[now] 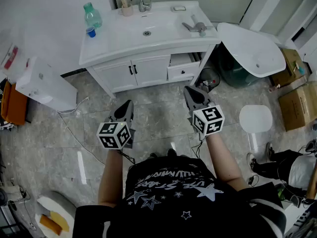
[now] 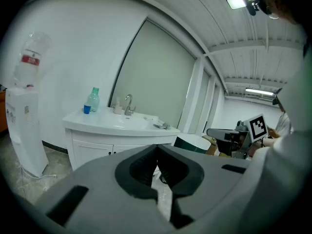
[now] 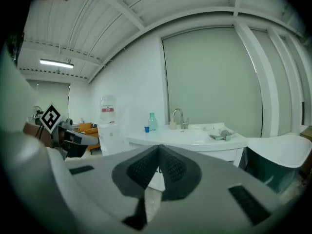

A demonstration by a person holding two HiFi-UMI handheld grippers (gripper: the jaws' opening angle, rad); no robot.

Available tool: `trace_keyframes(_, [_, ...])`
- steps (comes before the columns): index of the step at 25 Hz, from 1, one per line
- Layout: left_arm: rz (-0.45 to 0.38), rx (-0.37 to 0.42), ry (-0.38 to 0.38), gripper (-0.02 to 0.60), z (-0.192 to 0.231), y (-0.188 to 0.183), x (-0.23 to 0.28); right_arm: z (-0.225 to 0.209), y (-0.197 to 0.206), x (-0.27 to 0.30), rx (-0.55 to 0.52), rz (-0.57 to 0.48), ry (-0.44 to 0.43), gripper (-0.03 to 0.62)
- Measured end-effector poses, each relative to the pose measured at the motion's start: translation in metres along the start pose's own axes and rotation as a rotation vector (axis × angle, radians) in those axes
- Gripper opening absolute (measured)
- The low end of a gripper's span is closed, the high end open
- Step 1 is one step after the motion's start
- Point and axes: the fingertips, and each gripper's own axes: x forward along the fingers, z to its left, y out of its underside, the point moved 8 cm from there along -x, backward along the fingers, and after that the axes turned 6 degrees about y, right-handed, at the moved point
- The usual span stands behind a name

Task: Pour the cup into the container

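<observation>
L gripper point(image 1: 129, 103), R gripper point(image 1: 187, 89) closed, empty; blue cup point(image 1: 90, 31) well ahead on vanity point(image 1: 163, 33)

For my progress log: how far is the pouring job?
Done: nothing; the small blue cup stands on the white vanity counter beside the green plastic bottle. In hand: nothing; left gripper and right gripper are shut, empty. Left: reaching, grasping, pouring.

A black short-sleeved T-shirt point(image 1: 183, 192) with white stars and lettering is being worn. The grey left gripper point(image 1: 130, 102) and right gripper point(image 1: 187, 89) are each being capped by a black-and-white marker cube point(image 1: 114, 135).
</observation>
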Motion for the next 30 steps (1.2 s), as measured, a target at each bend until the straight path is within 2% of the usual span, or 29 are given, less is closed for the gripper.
trace_keyframes(14, [0.041,-0.016,0.012,0.011,0.014,0.018,-0.022,0.027,0.005,-0.002,-0.006,0.028,0.008,0.005])
trace_keyframes(21, [0.027,-0.034,0.003,0.011,0.036,0.024,-0.044,0.048,0.008,0.006,0.059,0.000,0.020,0.006])
trace_keyframes(25, [0.021,-0.033,0.007,0.011,0.046,0.026,-0.055,0.060,0.012,0.012,0.063,-0.002,0.017,0.006])
trace_keyframes(30, [0.020,-0.060,-0.024,0.011,0.063,0.029,-0.059,0.065,0.015,0.031,0.068,0.010,0.009,0.006])
